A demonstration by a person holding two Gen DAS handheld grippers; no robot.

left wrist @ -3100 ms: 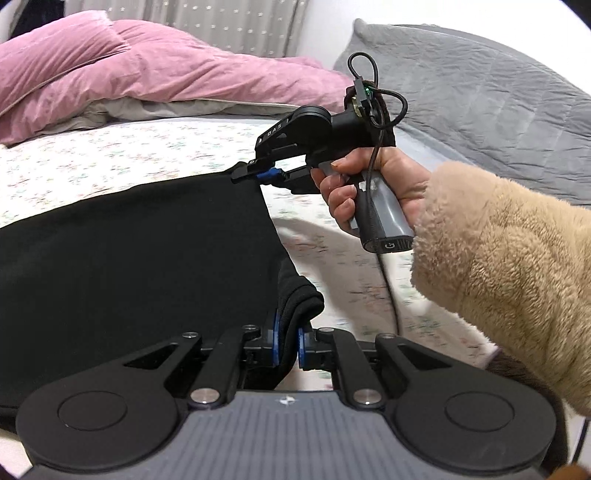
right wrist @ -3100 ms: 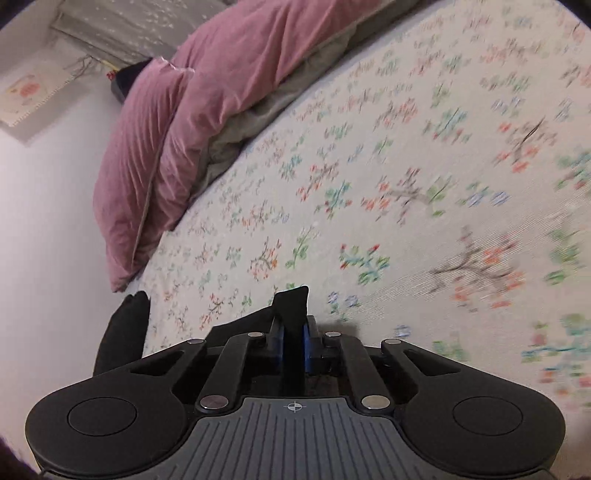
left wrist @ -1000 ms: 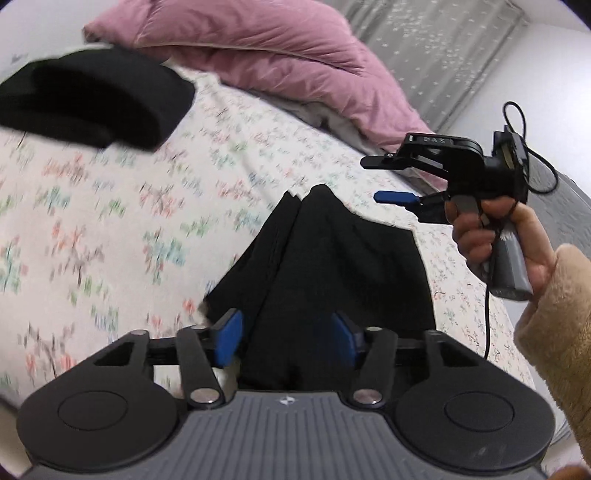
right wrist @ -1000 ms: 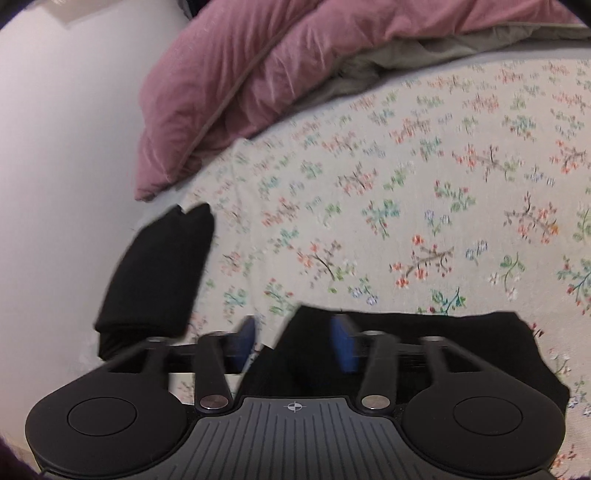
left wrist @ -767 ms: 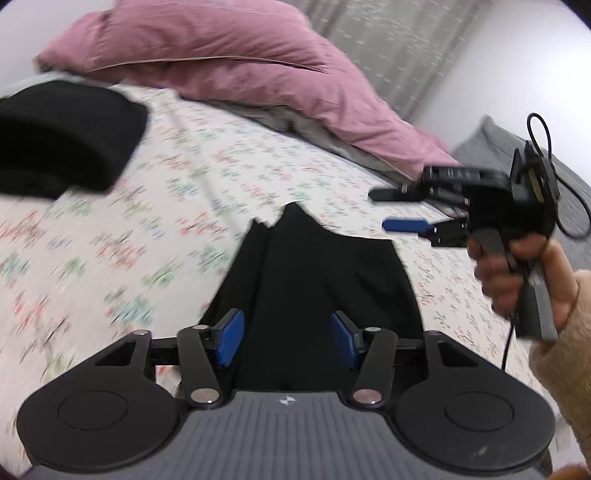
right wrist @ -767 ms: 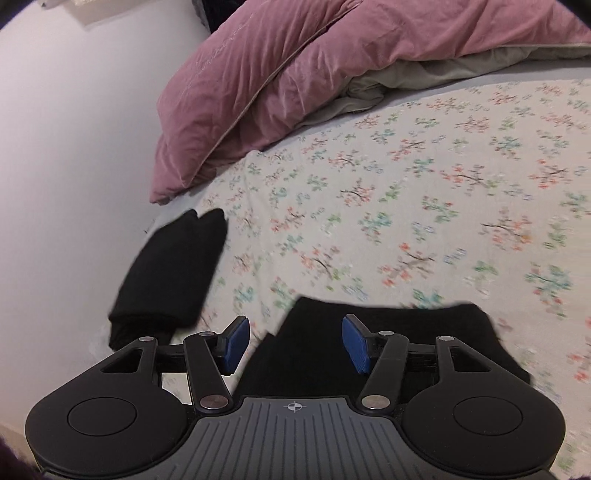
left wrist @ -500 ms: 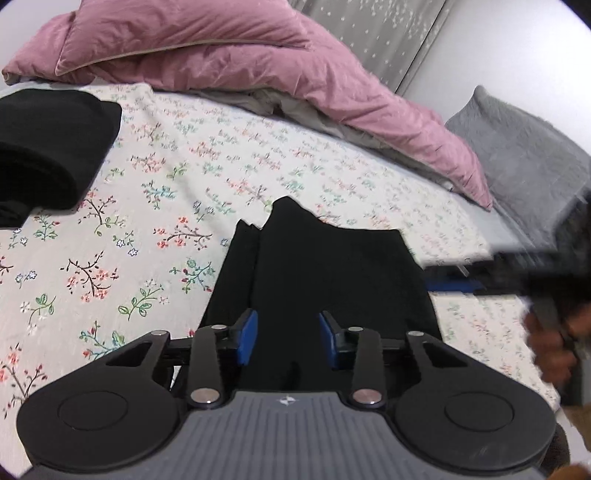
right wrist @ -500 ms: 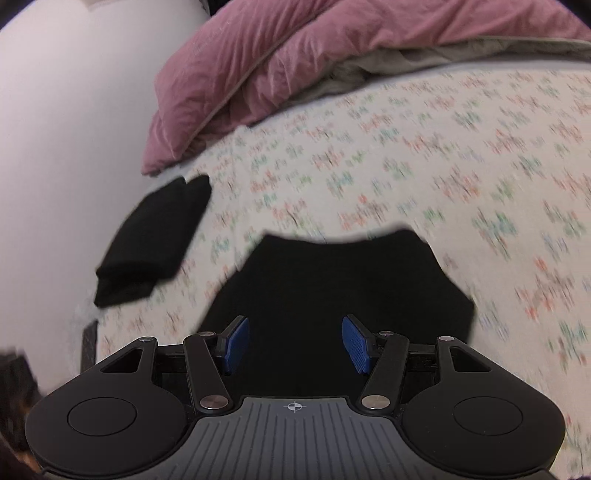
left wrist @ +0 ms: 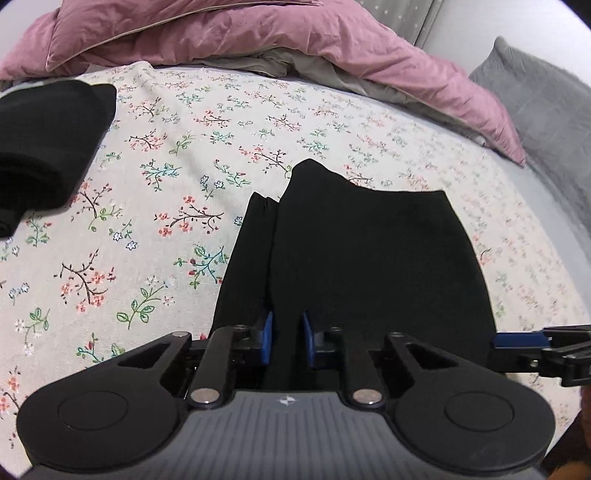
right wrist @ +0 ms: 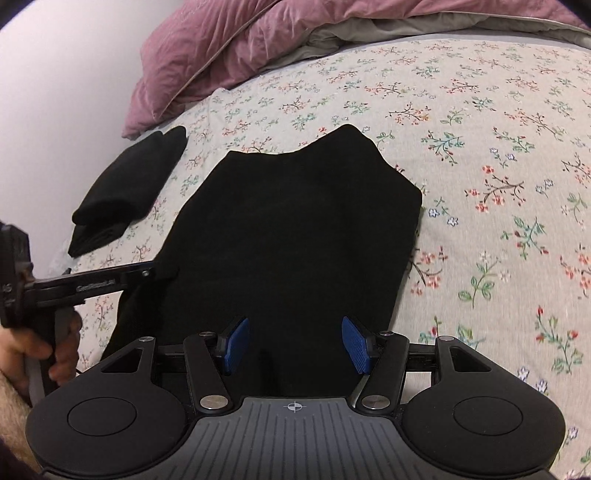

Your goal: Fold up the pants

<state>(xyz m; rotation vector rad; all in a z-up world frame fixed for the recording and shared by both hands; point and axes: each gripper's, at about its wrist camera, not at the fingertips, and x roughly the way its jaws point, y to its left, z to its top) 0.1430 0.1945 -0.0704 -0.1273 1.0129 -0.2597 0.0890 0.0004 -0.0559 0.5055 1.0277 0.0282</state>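
The black pants [left wrist: 369, 258] lie folded flat on the floral bedsheet [left wrist: 155, 206]; they also show in the right wrist view [right wrist: 288, 229]. My left gripper [left wrist: 287, 341] hovers over the near left edge of the pants, its blue pads a narrow gap apart with black cloth between them. My right gripper [right wrist: 293, 345] is wide open over the near edge of the pants, holding nothing. The left gripper also shows from the side in the right wrist view [right wrist: 155, 273], and the right gripper shows at the right edge of the left wrist view [left wrist: 517, 345].
A second folded black garment [left wrist: 40, 147] lies at the left side of the bed; it also shows in the right wrist view [right wrist: 125, 192]. A pink duvet [left wrist: 258, 33] is heaped at the head. A grey quilt [left wrist: 535, 96] lies at the far right. A white wall [right wrist: 55, 92] borders the bed.
Both grippers let go of the pants, which now lie folded on the sheet. They dropped to the near edge. The left jaws have narrowed; the right jaws stay wide.
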